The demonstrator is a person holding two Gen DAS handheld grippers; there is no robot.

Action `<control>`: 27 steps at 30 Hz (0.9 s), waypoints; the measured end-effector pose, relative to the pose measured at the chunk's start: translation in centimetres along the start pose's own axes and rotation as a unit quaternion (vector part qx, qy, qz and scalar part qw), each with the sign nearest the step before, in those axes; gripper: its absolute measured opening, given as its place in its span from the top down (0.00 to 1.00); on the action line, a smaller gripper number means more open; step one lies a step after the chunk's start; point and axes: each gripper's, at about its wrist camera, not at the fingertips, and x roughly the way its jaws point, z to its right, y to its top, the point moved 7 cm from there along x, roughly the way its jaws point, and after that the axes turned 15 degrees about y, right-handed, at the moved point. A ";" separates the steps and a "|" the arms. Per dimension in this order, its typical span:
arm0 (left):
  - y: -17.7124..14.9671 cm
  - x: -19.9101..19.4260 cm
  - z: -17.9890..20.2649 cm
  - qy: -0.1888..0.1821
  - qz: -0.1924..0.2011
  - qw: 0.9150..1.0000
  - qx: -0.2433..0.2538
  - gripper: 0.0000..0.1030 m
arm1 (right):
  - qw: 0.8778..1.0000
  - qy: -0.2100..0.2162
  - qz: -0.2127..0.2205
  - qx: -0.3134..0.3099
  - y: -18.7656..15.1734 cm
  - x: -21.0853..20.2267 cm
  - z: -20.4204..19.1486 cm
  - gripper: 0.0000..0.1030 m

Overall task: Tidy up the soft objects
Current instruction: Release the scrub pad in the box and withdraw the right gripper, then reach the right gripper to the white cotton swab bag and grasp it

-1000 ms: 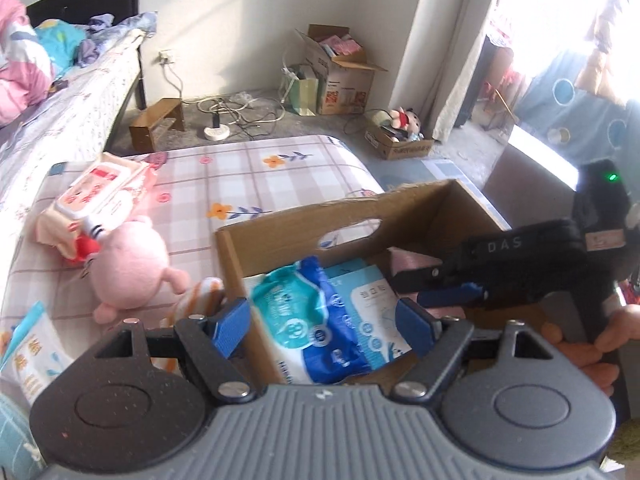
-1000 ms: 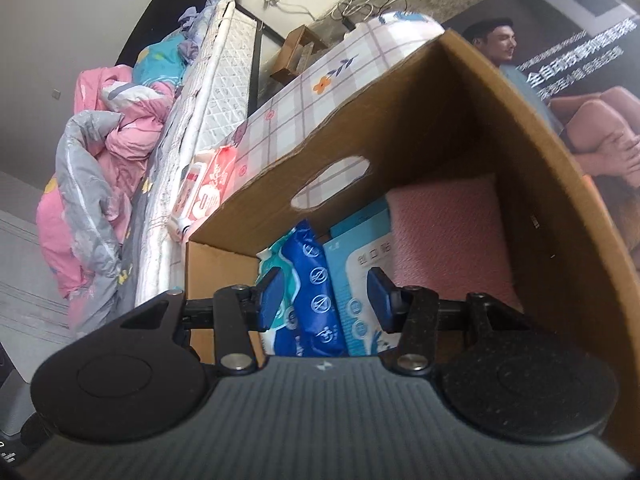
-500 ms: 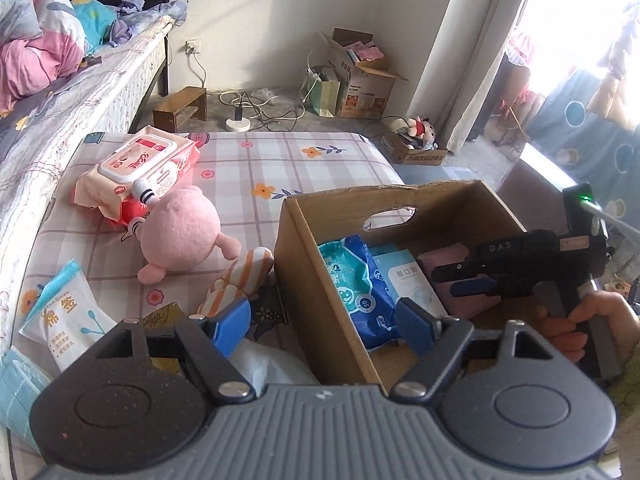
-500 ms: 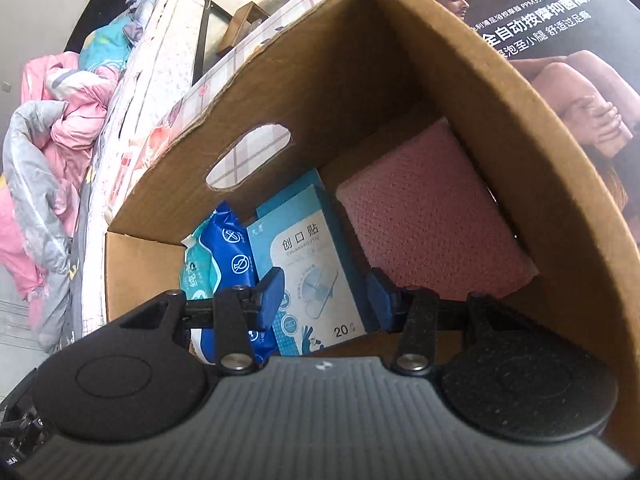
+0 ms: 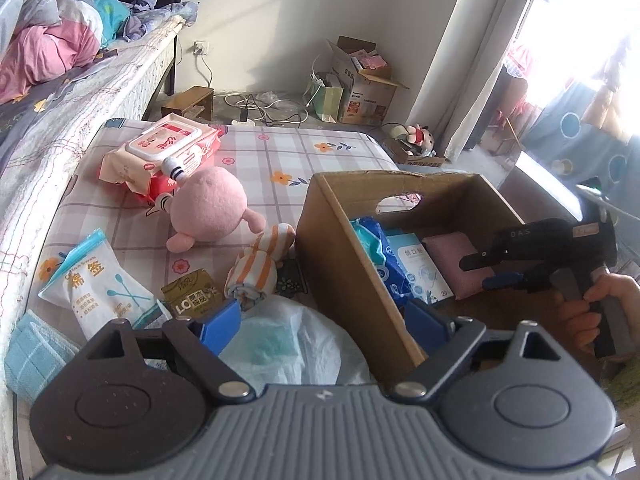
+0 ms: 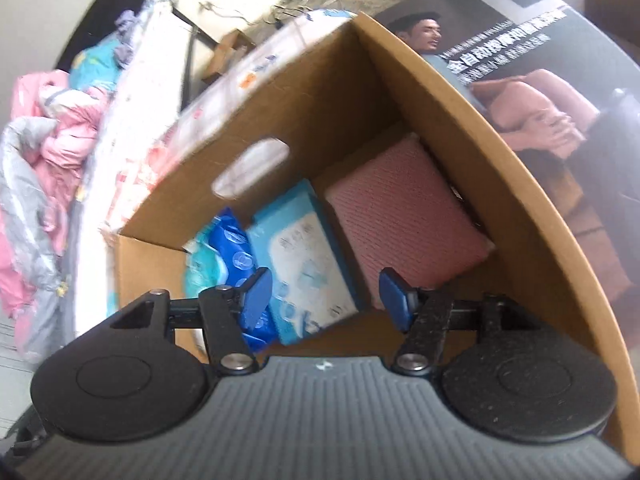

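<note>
A cardboard box (image 5: pixel 344 248) sits on a checked, flower-printed mattress (image 5: pixel 280 156). Inside it, side by side, lie a blue wipes pack (image 6: pixel 228 256), a pale blue flat pack (image 6: pixel 304 268) and a pink pad (image 6: pixel 400 216).

The right gripper (image 6: pixel 320 300) points down into the box. Its fingers are opening and hold nothing; the flat pack lies below the gap. The left gripper (image 5: pixel 320 326) hangs over the box's near corner, its fingers also opening and empty, one each side of the cardboard wall.

Still loose on the mattress, left of the box: a striped roll (image 5: pixel 260 268) nearest, a pink plush (image 5: pixel 208 210), a red wipes pack (image 5: pixel 160 156), a cotton-swab bag (image 5: pixel 96 284), a small gold packet (image 5: pixel 192 294), a blue cloth (image 5: pixel 36 354) and a white plastic bag (image 5: pixel 296 344).

The step seems to be releasing into the box and fetching the next item. The left gripper would do best to clear the cardboard wall, then drop onto the striped roll, fingers wide, gripping across its middle so it does not unroll.

The right view is blurred, so pack lettering is unreadable. The box floor near the camera is hidden by the gripper body. The white bag's contents show only as a faint teal shape.
</note>
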 end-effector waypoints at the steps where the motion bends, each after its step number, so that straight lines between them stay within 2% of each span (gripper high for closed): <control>1: -0.4 0.0 -0.2 0.002 -0.002 1.000 0.000 0.12 | 1.000 -0.010 -0.004 0.009 -0.1 0.4 0.6 0.42; 4: -1.9 0.0 -1.1 0.011 -0.009 1.000 0.000 0.11 | 0.999 -0.017 -0.005 0.042 -0.3 2.1 2.1 0.42; 9: -4.1 0.1 -2.8 0.034 -0.018 0.999 0.000 0.11 | 0.999 -0.010 0.018 0.049 0.5 3.4 2.0 0.42; 12: -5.0 -0.1 -4.0 0.041 -0.016 0.999 -0.003 0.11 | 0.999 -0.011 0.024 0.045 0.8 3.6 1.7 0.42; 16: -5.8 -0.9 -5.8 0.047 -0.006 0.999 -0.013 0.11 | 0.998 -0.015 0.010 0.060 0.1 2.6 2.0 0.40; 21: -6.9 -1.9 -9.1 0.073 0.006 0.997 -0.029 0.11 | 0.999 -0.030 0.011 0.027 -1.7 0.0 0.6 0.36; 27: -7.8 -2.1 -13.4 0.102 0.003 0.993 -0.067 0.11 | 0.999 -0.008 0.025 -0.038 -3.3 -2.4 -4.6 0.35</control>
